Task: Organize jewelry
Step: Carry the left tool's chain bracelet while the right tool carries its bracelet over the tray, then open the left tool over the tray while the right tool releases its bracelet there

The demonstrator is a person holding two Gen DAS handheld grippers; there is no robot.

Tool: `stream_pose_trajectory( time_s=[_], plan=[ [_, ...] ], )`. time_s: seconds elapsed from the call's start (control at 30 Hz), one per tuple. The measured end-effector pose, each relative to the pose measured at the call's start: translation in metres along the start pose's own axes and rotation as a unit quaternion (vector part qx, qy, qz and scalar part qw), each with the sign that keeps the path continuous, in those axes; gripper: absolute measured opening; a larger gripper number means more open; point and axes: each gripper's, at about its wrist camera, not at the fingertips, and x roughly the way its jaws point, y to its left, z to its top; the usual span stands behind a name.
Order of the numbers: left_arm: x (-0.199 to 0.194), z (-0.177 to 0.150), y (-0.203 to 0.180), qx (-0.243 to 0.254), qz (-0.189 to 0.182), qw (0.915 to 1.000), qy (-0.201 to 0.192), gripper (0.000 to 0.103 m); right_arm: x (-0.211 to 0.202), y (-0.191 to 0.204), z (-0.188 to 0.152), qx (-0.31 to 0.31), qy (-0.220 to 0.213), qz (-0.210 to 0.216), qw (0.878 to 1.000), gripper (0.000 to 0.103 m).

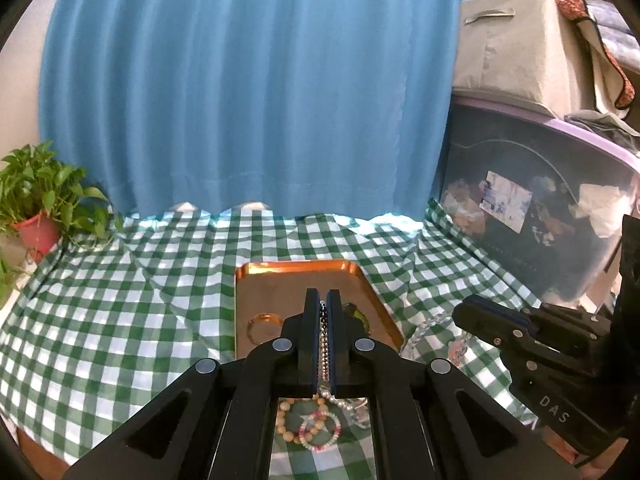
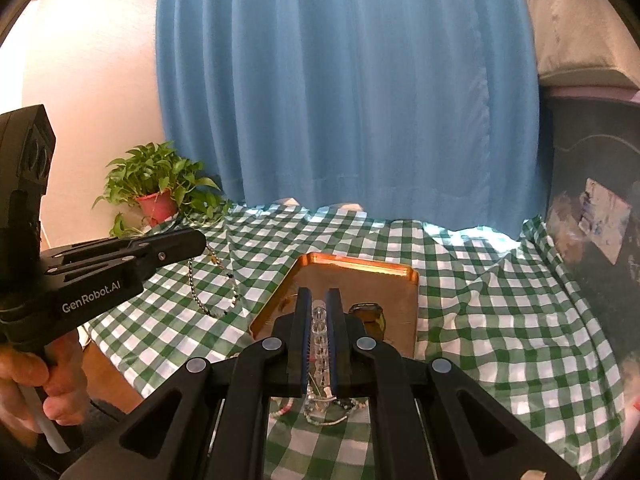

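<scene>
1. judging from the table, you are partway through: the shallow rectangular copper-coloured metal tray (image 1: 256, 276) on the green-and-white checked cloth (image 1: 120, 300) already holds a thin round bangle (image 1: 262, 322) and a dark olive-green ring-shaped piece (image 2: 370, 314).
2. your left gripper (image 1: 323, 304) has its jaws pressed together on a fine silver-and-dark beaded chain (image 1: 324, 344); in the right wrist view that chain (image 2: 212, 284) hangs from the gripper's tip in a loop, clear of the cloth and left of the tray.
3. your right gripper (image 2: 319, 304) is likewise clamped, on a strand of clear crystal beads (image 2: 319, 340) that runs between the pads and droops below them.
4. both held pieces look lifted but not yet over the tray, so setting them down there seems to be what remains for these two.
5. more is left on the cloth near you: a bracelet of pale wooden beads (image 1: 286, 420) and a small pink-and-white beaded bracelet (image 1: 320, 432), with other thin strands beside them that are too tangled to separate.
6. i cannot tell whether anything else waits out of view.
</scene>
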Motion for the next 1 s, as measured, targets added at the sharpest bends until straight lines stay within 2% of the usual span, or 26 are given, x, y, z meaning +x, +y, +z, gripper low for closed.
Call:
stream_pose_trajectory(
  time_s=[0.2, 0.47, 0.5, 0.53, 0.57, 0.6, 0.67, 0.8, 0.93, 1.0],
  plan=[
    [0.043, -0.006, 0.017, -0.023, -0.012, 0.9993, 0.028, 0.003, 0.039, -0.008, -0.002, 0.011, 0.016, 0.008, 1.000, 0.006],
    [0.096, -0.019, 0.044, -0.058, -0.026, 0.9968, 0.048, 0.003, 0.094, -0.011, -0.008, 0.011, 0.037, 0.022, 0.999, 0.006],
    [0.102, -0.021, 0.049, -0.069, -0.036, 0.9954, 0.055, 0.003, 0.102, -0.012, -0.011, 0.016, 0.037, 0.027, 0.999, 0.006],
    [0.115, -0.027, 0.061, -0.109, -0.071, 0.9892, 0.067, 0.003, 0.108, -0.014, -0.013, 0.021, 0.036, 0.034, 0.999, 0.006],
    [0.122, -0.031, 0.067, -0.128, -0.087, 0.9853, 0.072, 0.003, 0.117, -0.017, -0.018, 0.030, 0.035, 0.044, 0.998, 0.006],
    [0.135, -0.037, 0.074, -0.138, -0.089, 0.9830, 0.083, 0.003, 0.123, -0.019, -0.021, 0.035, 0.035, 0.050, 0.998, 0.006],
    [0.148, -0.044, 0.076, -0.128, -0.079, 0.9838, 0.098, 0.003, 0.141, -0.022, -0.030, 0.044, 0.045, 0.062, 0.996, 0.006],
    [0.167, -0.051, 0.085, -0.142, -0.092, 0.9778, 0.124, 0.003, 0.180, -0.028, -0.046, 0.058, 0.093, 0.073, 0.991, 0.006],
    [0.196, -0.069, 0.080, -0.104, -0.056, 0.9758, 0.184, 0.003, 0.202, -0.025, -0.055, 0.045, 0.137, 0.070, 0.987, 0.006],
    [0.206, -0.079, 0.078, -0.085, -0.043, 0.9730, 0.210, 0.003, 0.210, -0.027, -0.059, 0.042, 0.156, 0.050, 0.986, 0.006]
  ],
)
